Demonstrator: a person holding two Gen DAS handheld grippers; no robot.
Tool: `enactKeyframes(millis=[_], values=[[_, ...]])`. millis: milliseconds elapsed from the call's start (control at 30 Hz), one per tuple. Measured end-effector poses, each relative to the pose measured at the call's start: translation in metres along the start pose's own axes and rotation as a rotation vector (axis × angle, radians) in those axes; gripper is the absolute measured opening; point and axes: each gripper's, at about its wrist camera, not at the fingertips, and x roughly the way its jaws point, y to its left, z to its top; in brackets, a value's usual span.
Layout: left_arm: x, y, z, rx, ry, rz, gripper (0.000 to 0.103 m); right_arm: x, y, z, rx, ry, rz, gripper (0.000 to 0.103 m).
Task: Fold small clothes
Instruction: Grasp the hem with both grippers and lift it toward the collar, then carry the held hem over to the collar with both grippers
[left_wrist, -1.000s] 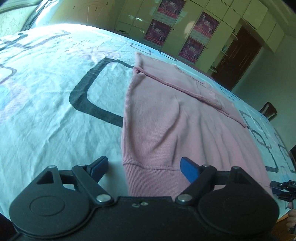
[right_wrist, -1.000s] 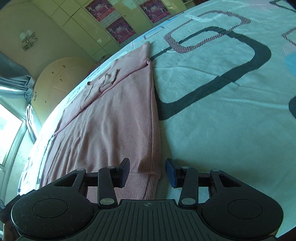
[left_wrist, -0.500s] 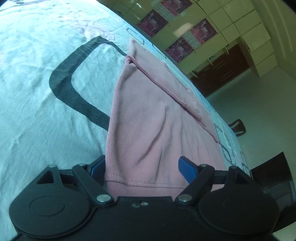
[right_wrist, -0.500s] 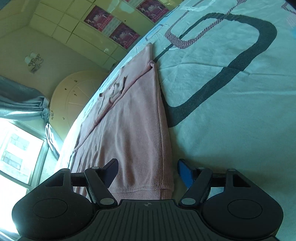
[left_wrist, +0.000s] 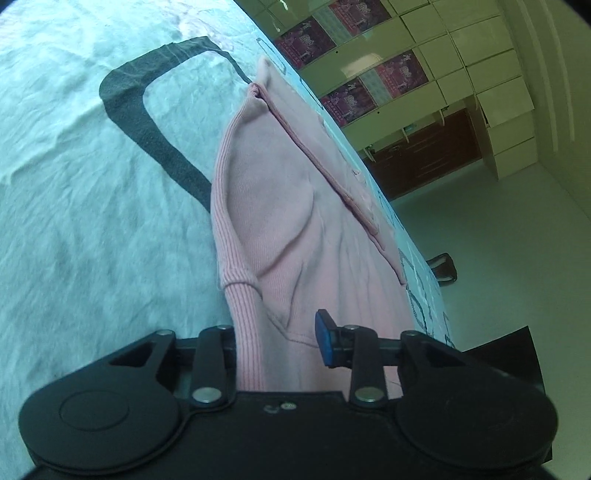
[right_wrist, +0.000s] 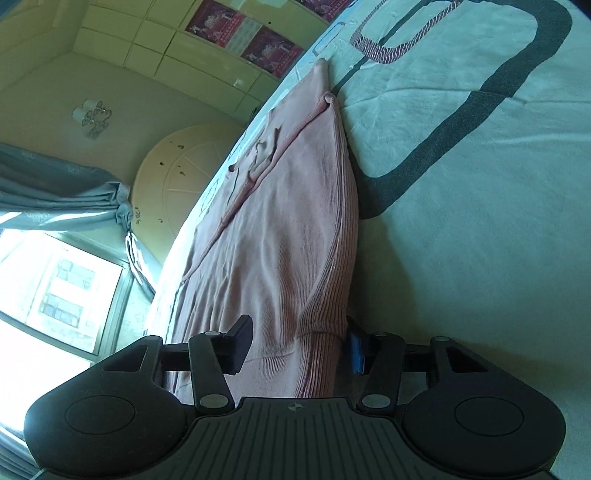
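Observation:
A pink ribbed sweater (left_wrist: 295, 221) lies on the bed with its hem toward me. My left gripper (left_wrist: 275, 336) straddles the hem's left corner; the ribbed band runs between its jaws, which stand apart. The blue right pad (left_wrist: 325, 338) shows, the left pad is hidden behind cloth. In the right wrist view the sweater (right_wrist: 280, 240) shows too. My right gripper (right_wrist: 299, 345) straddles the hem's right corner, jaws apart, with the ribbed band raised between them. Neither gripper has clamped the cloth.
The bed sheet (left_wrist: 74, 221) is pale blue-white with dark rounded-square outlines (left_wrist: 155, 129). Cupboards with posters (left_wrist: 369, 74) and a dark cabinet stand beyond the bed. A window (right_wrist: 59, 288), curtain and round headboard (right_wrist: 177, 177) show on the right gripper's side.
Both grippers moved forward and dipped over the hem; its corners now lie between the jaws and are bunched up. The left jaws have narrowed somewhat.

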Motion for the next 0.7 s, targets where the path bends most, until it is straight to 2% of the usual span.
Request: enactKeyframes(millis=[67,167,233,267,300,333,400,433,467,533,567,600,700], values=[[0.003,0.000,0.002,-0.008,-0.008,0.007,0.030,0.002,0.001,-0.001,-0.010,0.025,0.035,0.029],[0.000,-0.001,0.002,-0.001,-0.021,0.013,0.029,-0.004,0.006,-0.006,-0.023,0.025,0.062,0.029],[-0.002,0.002,0.002,0.014,-0.016,0.027,0.027,-0.006,0.007,-0.008,-0.033,0.022,0.040,0.029],[-0.002,0.002,0.002,0.021,-0.019,0.036,0.020,-0.006,0.006,-0.009,-0.042,0.023,0.011,0.025],[-0.004,-0.002,0.002,0.048,-0.037,0.068,0.004,-0.005,0.008,-0.009,-0.067,0.018,-0.026,0.011],[-0.010,-0.005,0.002,0.069,-0.060,0.053,0.004,-0.008,0.010,-0.009,-0.087,0.002,-0.034,0.006],[-0.022,-0.013,0.002,0.099,-0.117,-0.002,0.005,-0.021,0.018,-0.010,-0.110,-0.047,0.053,0.006],[-0.025,-0.017,0.001,0.120,-0.125,0.019,0.005,-0.026,0.022,-0.010,-0.131,-0.059,0.066,0.006],[-0.024,-0.016,0.001,0.126,-0.117,0.041,0.005,-0.027,0.023,-0.010,-0.149,-0.061,0.050,0.006],[-0.012,-0.005,-0.002,0.111,-0.048,0.121,0.005,-0.018,0.012,-0.010,-0.135,-0.018,-0.012,0.006],[-0.008,-0.001,-0.004,0.101,-0.035,0.133,0.005,-0.009,0.005,-0.012,-0.123,0.025,-0.062,0.006],[-0.011,0.003,-0.007,0.079,-0.056,0.116,0.005,-0.003,0.002,-0.015,-0.124,0.053,-0.102,0.006],[-0.019,-0.001,-0.008,0.062,-0.090,0.092,0.005,-0.015,0.007,-0.017,-0.097,-0.021,-0.036,0.006]])
